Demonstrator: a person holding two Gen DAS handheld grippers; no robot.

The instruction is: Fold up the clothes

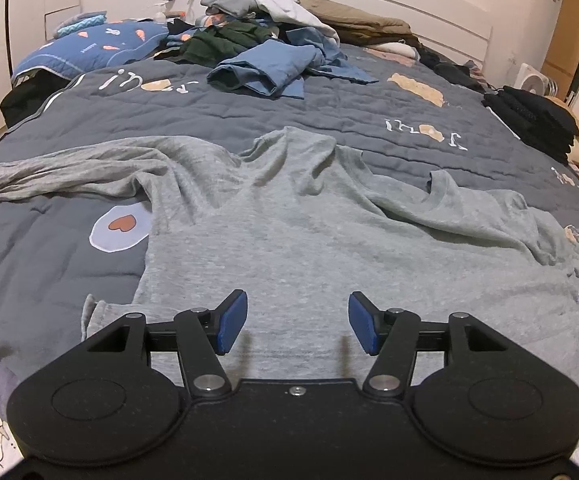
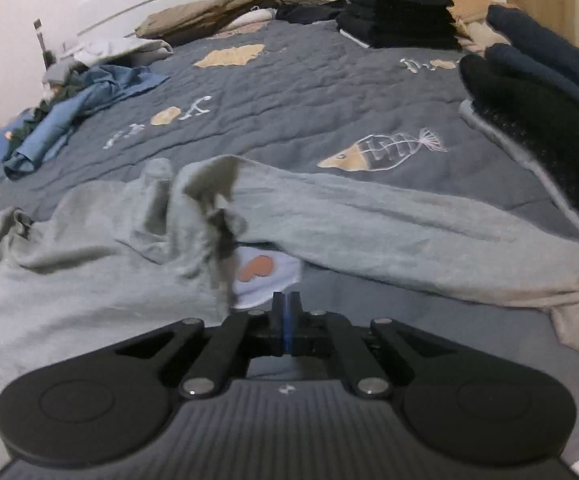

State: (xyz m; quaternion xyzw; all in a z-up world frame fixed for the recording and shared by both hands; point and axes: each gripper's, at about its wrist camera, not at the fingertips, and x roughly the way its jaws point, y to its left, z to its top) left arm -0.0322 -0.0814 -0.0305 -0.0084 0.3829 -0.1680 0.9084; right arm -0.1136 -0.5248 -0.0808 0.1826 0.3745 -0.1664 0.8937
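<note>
Shirt (image 1: pixel 309 240), grey and long-sleeved, lies spread but rumpled across the near part of a bed covered with a dark grey quilt (image 1: pixel 329 108). In the left wrist view its body fills the middle, one sleeve trails off to the left edge, and the other side bunches in folds toward the right. The left gripper (image 1: pixel 297 322) hangs just above the shirt's lower body with its blue-padded fingers (image 1: pixel 233 320) spread wide and nothing between them. The right gripper (image 2: pixel 286 322) has its two fingers pressed together; no cloth shows between them, and it sits low over the quilt in the gap between the shirt's body on the left and a sleeve (image 2: pixel 409 236) that stretches away to the right. Just ahead of it, a white patch with an orange heart (image 2: pixel 257 268) peeks out from under the shirt's edge. The quilt bears stitched fish (image 2: pixel 381 152), pale letters and tan patches. Farther up the bed lies a heap of unfolded clothes (image 1: pixel 273 52) in blue, dark green and white, with a blue patterned pillow (image 1: pixel 97 46) to its left. A stack of folded black garments (image 1: pixel 537 120) rests at the bed's right edge. A white headboard (image 1: pixel 369 0) runs along the far side.
</note>
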